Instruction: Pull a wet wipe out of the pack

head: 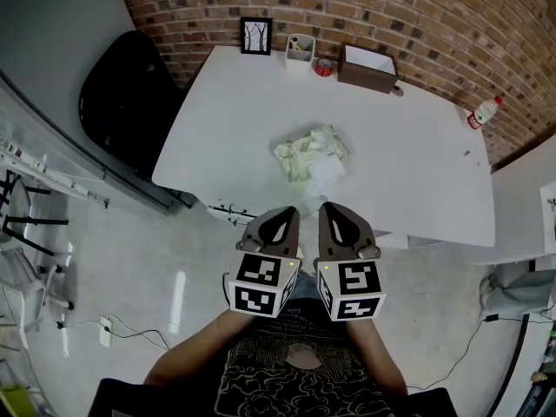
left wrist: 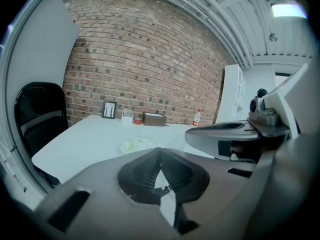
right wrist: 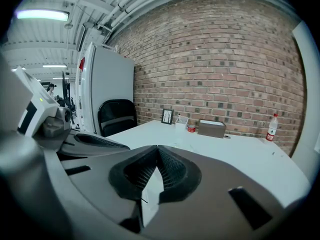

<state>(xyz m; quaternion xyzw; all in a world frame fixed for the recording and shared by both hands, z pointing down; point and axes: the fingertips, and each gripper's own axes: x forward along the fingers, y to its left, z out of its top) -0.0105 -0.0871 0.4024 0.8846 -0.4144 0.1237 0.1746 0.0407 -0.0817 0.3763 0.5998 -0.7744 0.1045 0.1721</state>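
pack dead ahead on the table, centred between left gripper and right gripper, both pinched closed and empty, neither nearer.

One white rounded table is standing here, and it is carrying one crumpled pale green wet wipe pack, one black-framed picture, one white square cup, one small red round tin, one brown open-topped box and one clear plastic bottle with a red cap. One black office chair is sitting beside it. Two grey two-jaw grippers are showing, one left gripper and one right gripper.
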